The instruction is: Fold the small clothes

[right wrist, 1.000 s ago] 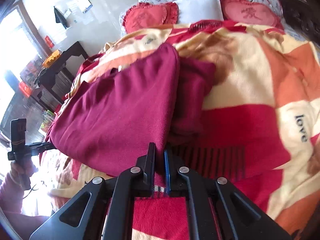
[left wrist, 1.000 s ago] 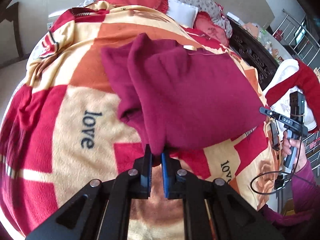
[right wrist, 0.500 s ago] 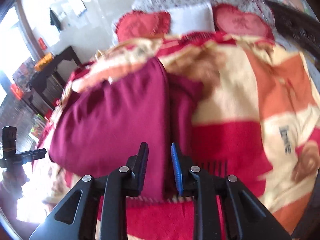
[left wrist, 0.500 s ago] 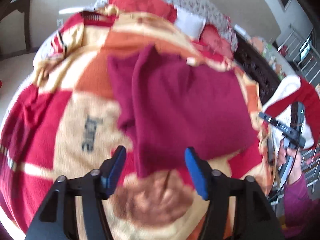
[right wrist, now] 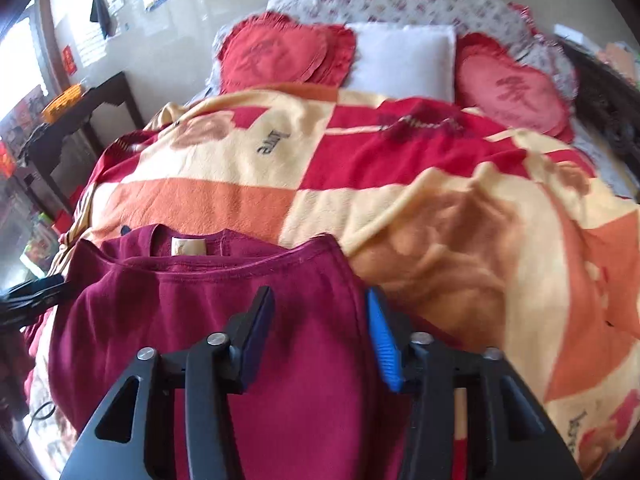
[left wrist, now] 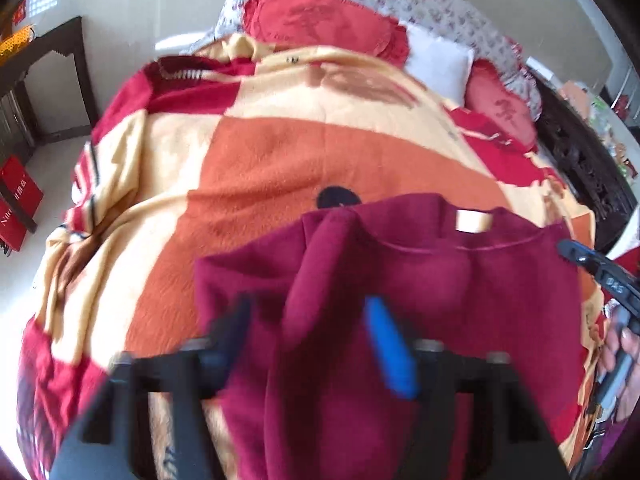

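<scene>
A maroon fleece top (left wrist: 440,280) lies on the bed, its sides folded in, with the collar and a cream label (left wrist: 473,221) at the far end. It also shows in the right wrist view (right wrist: 208,312) with its label (right wrist: 188,246). My left gripper (left wrist: 308,336) is open and empty, its jaws spread over the folded left sleeve ridge. My right gripper (right wrist: 318,332) is open and empty, with its jaws over the top's right edge near the shoulder. The other gripper shows at the edge of each view (left wrist: 600,276) (right wrist: 32,292).
A red, orange and cream patchwork blanket (left wrist: 280,152) covers the bed (right wrist: 440,200). Two red heart cushions (right wrist: 288,54) and a white pillow (right wrist: 404,60) lie at the headboard. A dark side table (right wrist: 80,120) stands left of the bed, and dark carved furniture (left wrist: 580,160) to the right.
Both grippers opened and let go of the top's hem, then moved forward over the garment toward its collar end. The top now lies flat on the blanket.
</scene>
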Motion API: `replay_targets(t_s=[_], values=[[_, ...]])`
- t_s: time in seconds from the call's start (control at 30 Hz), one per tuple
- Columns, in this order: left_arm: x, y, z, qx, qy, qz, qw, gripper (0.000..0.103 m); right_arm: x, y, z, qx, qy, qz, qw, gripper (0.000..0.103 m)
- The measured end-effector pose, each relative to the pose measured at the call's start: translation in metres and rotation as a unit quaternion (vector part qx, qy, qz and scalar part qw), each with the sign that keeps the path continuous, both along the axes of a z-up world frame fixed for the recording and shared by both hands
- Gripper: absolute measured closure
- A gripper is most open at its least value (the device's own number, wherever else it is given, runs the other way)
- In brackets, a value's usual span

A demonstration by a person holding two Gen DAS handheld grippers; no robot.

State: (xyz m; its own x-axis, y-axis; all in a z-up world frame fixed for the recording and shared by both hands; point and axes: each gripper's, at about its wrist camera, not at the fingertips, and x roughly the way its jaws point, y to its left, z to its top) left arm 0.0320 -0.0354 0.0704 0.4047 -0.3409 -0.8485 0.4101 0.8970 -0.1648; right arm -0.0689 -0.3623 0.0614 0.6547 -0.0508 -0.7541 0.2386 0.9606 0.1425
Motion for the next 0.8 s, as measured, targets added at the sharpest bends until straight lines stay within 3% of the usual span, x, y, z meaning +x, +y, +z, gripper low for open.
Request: replay_targets(t_s=[0.03,0.2,0.33,0.4,0.43,0.47,0.57,0.67,0.8], values=[[0.007,-0.003,-0.003,0.003,0.010,-0.001,0.9999,0.095,0.000,0.000,0.001,-0.002,-0.006,0.000,1.000,0.103],[0.018,0.001,0.008,-0.025,-0.018,0.012,0.9994,0.095,-0.014,-0.021,0.017,0.013,-0.063,-0.031,0.997,0.103],[0.026,-0.011,-0.007,0.000,-0.008,0.017,0.9998,0.094,0.003,-0.034,-0.003,0.020,-0.038,-0.052,0.998,0.103],[0.027,-0.011,-0.011,0.009,-0.004,0.021,0.9997,0.084,0.011,-0.036,-0.015,0.034,-0.015,-0.061,0.997,0.103],[0.025,-0.009,-0.009,0.008,-0.005,0.025,0.9997,0.073,0.009,-0.037,-0.016,0.039,-0.017,-0.065,0.997,0.100],[0.024,-0.006,-0.007,0.004,-0.004,0.026,0.9996,0.062,0.004,-0.038,-0.012,0.042,-0.023,-0.072,0.996,0.091],[0.013,0.007,0.006,-0.014,-0.009,0.035,0.9992,0.045,-0.017,-0.032,0.006,0.031,-0.050,-0.075,0.995,0.089],[-0.005,0.016,0.017,-0.008,-0.028,0.038,0.9988,0.035,-0.030,-0.010,0.024,0.022,-0.076,-0.042,0.996,0.089],[-0.025,0.019,0.016,0.012,-0.029,0.032,0.9990,0.035,-0.016,0.029,0.026,0.008,-0.060,0.024,0.998,0.089]])
